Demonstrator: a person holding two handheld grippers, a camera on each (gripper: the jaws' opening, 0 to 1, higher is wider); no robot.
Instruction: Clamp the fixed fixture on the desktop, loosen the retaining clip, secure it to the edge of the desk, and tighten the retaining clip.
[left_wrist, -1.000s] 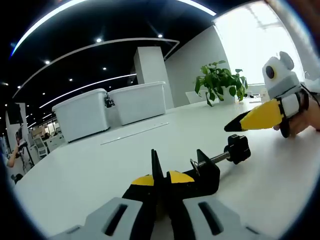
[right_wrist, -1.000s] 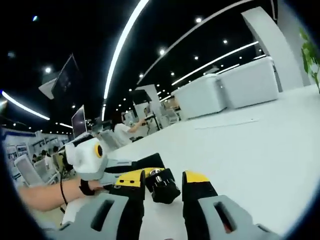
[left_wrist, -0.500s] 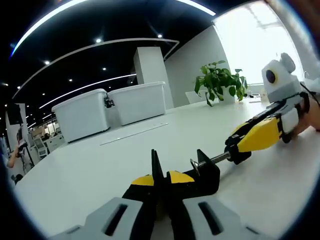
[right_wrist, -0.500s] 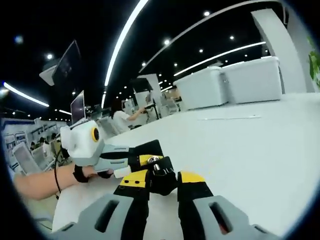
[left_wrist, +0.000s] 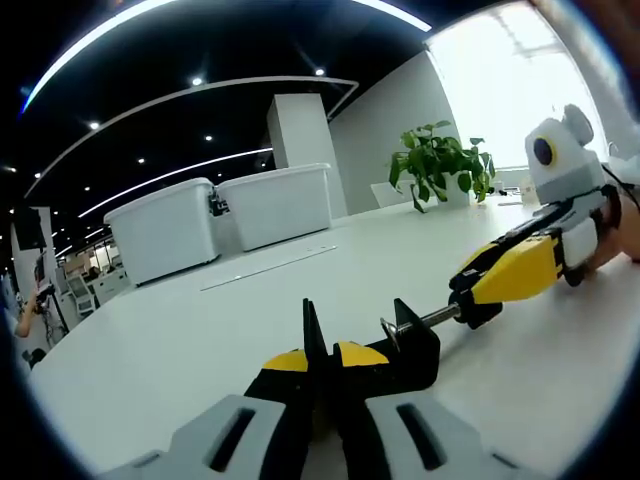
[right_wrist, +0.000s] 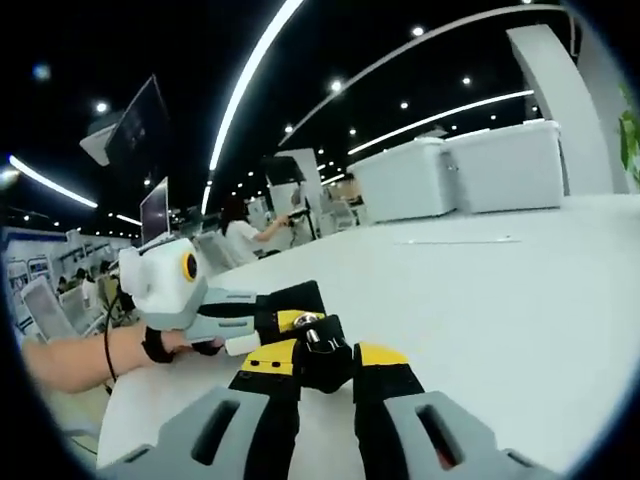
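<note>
A black clamp fixture (left_wrist: 405, 345) lies on the white table (left_wrist: 180, 350), and my left gripper (left_wrist: 322, 357) is shut on its body. Its screw rod runs right to a black knob (left_wrist: 478, 305). My right gripper (left_wrist: 505, 272) comes in from the right, its yellow jaws closed on that knob. In the right gripper view the knob (right_wrist: 322, 350) sits pinched between the yellow-tipped jaws of my right gripper (right_wrist: 322, 360). Just behind it my left gripper (right_wrist: 285, 318) reaches in from the left, held by a person's hand (right_wrist: 120, 350). The clamp body is mostly hidden there.
Two white lidded bins (left_wrist: 165, 228) (left_wrist: 275, 203) stand at the table's far side, with a thin strip (left_wrist: 270, 267) lying before them. A potted plant (left_wrist: 440, 165) is at the back right. A person (right_wrist: 238, 235) sits at a distant desk.
My right gripper dropped from above the knob onto it and its jaws narrowed to grip it. The left gripper and the clamp stayed put.
</note>
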